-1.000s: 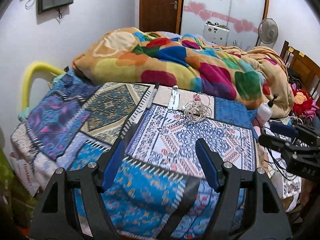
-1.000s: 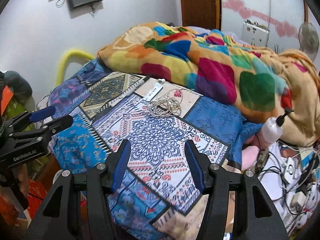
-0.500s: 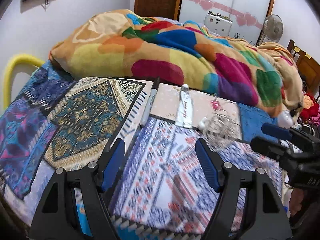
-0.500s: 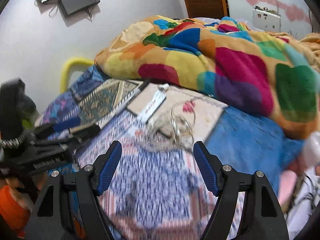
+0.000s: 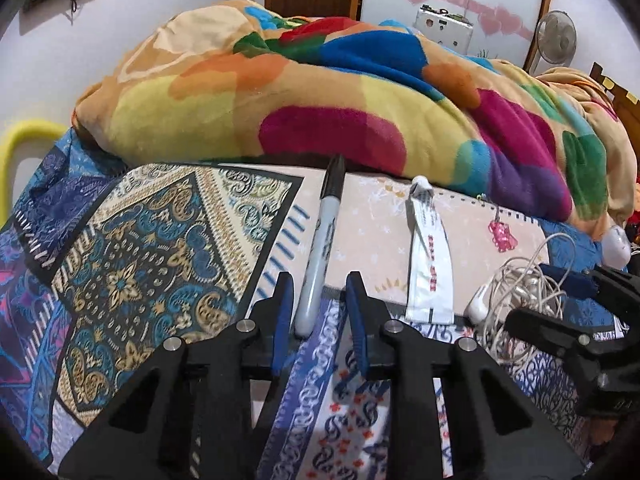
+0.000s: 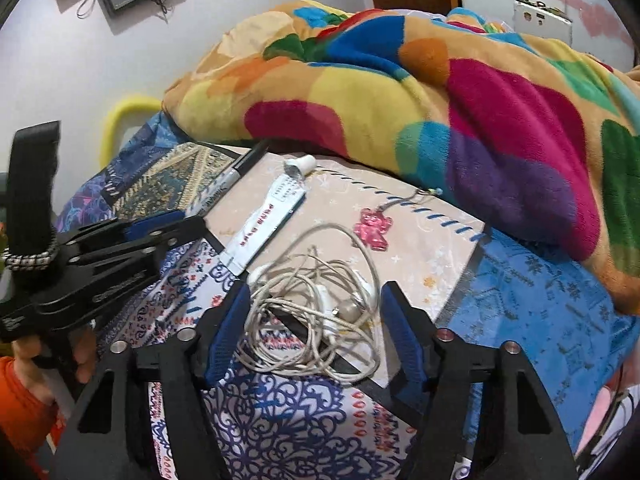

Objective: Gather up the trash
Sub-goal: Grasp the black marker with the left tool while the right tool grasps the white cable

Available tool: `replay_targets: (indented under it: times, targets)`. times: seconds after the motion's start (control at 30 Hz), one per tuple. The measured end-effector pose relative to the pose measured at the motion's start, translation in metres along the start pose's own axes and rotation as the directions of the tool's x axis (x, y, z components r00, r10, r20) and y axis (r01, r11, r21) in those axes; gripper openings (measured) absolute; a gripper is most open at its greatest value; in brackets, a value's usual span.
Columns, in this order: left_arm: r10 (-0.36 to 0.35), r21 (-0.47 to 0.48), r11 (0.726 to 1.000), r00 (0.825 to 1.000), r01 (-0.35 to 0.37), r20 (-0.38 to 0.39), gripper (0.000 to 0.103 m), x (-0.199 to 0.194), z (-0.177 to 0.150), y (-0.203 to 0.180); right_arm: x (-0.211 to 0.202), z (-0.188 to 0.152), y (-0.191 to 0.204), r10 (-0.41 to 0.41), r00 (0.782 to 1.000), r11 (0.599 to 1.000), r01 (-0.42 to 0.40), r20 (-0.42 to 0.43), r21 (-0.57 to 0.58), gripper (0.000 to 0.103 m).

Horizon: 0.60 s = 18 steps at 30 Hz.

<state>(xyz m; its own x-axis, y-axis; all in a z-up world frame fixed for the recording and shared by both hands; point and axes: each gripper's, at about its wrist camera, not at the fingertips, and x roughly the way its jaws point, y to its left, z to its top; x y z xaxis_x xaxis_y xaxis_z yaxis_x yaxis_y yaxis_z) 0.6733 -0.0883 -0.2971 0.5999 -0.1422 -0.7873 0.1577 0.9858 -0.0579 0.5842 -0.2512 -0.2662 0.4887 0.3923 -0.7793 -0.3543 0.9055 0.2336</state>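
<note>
— Two hand-held grippers were down over the bed (image 5: 132, 264) at once. The left hand-held gripper (image 5: 318, 292) had its fingers (image 5: 282, 300) narrowed around the butt of a marker (image 5: 324, 236), one on each side, with slim gaps showing, so not yet pinching it.

— And the other one?

— The right hand-held gripper (image 6: 316, 308) stood wide open, its blue pads (image 6: 228, 324) on either side of a tangle of white earphones (image 6: 320, 296). It had hold of nothing; whether the pads touched the wire I could not tell.

— Where did the marker lie?

— On the patterned bedcover, cap end pointing toward the heaped blanket (image 5: 340, 92), along the left edge of a pale notebook (image 5: 372, 228). A flattened white tube (image 5: 428, 256) lay on that notebook just right of the marker, cap also toward the blanket, not touching it.

— Anything else on the notebook?

— A small pink bear charm (image 6: 374, 230) on a thin chain, near the earphones. The earphones sat half on the notebook's near corner and half on the bedcover, just beside the tube's crimped end.

— Were the two grippers close?

— Near each other. From the left one's view the right (image 5: 568, 300) came in from the side at the earphones.
</note>
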Motion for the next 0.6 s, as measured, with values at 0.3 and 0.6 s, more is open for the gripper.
replay_targets:
  times: [0.3,0.6]
  targets:
    - [0.072,0.022,0.997,0.997,-0.072,0.003,0.01,-0.004,-0.005,-0.007,-0.003,-0.008,0.006,0.006,1.0,1.0,-0.006,-0.009,-0.024,0.024]
    - [0.063,0.065,0.996,0.998,-0.062,-0.028,0.01,-0.051,-0.055,-0.014,-0.035,-0.035,0.026,-0.071,0.997,0.993,0.071,0.013,-0.098,0.021]
